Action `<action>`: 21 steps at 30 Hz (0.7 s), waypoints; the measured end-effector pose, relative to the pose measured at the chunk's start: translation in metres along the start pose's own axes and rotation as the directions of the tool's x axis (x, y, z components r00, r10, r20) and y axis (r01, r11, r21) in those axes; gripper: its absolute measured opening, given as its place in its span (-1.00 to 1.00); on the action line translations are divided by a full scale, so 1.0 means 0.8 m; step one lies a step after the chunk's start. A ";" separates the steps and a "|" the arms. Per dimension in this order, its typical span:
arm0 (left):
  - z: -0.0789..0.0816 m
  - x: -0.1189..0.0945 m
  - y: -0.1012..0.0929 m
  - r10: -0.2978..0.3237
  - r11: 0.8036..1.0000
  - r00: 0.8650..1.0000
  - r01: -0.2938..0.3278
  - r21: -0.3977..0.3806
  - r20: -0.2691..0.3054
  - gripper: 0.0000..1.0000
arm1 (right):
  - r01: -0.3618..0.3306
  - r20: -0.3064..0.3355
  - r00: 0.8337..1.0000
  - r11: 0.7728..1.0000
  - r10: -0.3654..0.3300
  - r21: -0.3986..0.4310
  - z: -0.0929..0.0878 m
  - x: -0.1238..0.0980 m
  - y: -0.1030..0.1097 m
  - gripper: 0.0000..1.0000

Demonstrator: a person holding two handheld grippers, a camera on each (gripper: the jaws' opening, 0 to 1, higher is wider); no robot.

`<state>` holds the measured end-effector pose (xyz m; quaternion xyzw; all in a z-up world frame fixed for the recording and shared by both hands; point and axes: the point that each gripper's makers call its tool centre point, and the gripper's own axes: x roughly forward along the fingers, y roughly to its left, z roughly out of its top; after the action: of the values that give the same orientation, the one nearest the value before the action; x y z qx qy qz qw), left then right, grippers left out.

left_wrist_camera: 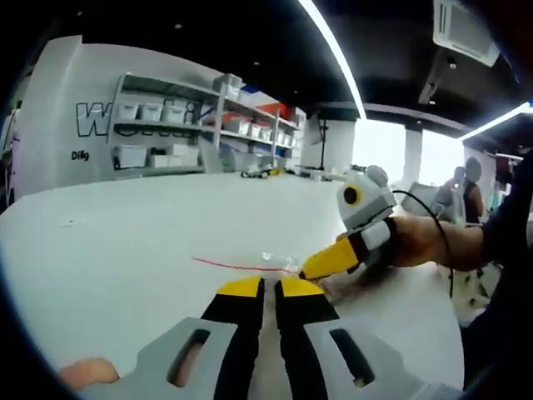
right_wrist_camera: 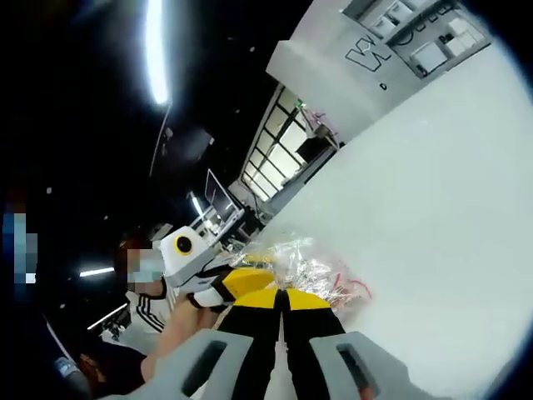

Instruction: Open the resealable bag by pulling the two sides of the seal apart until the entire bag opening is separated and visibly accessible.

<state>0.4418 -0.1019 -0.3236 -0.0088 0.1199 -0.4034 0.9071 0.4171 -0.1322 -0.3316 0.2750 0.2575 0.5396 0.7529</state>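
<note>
The resealable bag (left_wrist_camera: pixel 268 260) is clear crinkled plastic with a thin red seal line, lying low over the white table (left_wrist_camera: pixel 150 242). In the left gripper view my left gripper (left_wrist_camera: pixel 271 285) has its yellow-tipped jaws pressed together at the bag's near edge. My right gripper (left_wrist_camera: pixel 308 270) comes in from the right, held by a hand, with its tip closed on the bag's right end. In the right gripper view the bag (right_wrist_camera: pixel 315 265) bunches just past my right gripper (right_wrist_camera: pixel 281 293), whose jaws are shut. The left gripper (right_wrist_camera: pixel 265 280) meets the bag from the left.
The round white table (right_wrist_camera: pixel 433 217) spreads wide around the bag. Shelves with storage bins (left_wrist_camera: pixel 183 117) stand against the far wall. People (left_wrist_camera: pixel 466 187) stand by bright windows at the right. A seated person (right_wrist_camera: pixel 146 304) is close behind the left gripper.
</note>
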 end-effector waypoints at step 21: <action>0.006 -0.002 -0.003 -0.001 0.999 1.000 0.001 0.047 0.008 -0.98 | 0.019 -0.007 1.000 0.994 -0.020 -0.111 -0.004 -0.007 -0.001 -0.91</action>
<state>0.4403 -0.1029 -0.3185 0.0106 0.1066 -0.4065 0.9073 0.4140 -0.1372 -0.3343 0.2278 0.2328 0.5470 0.7711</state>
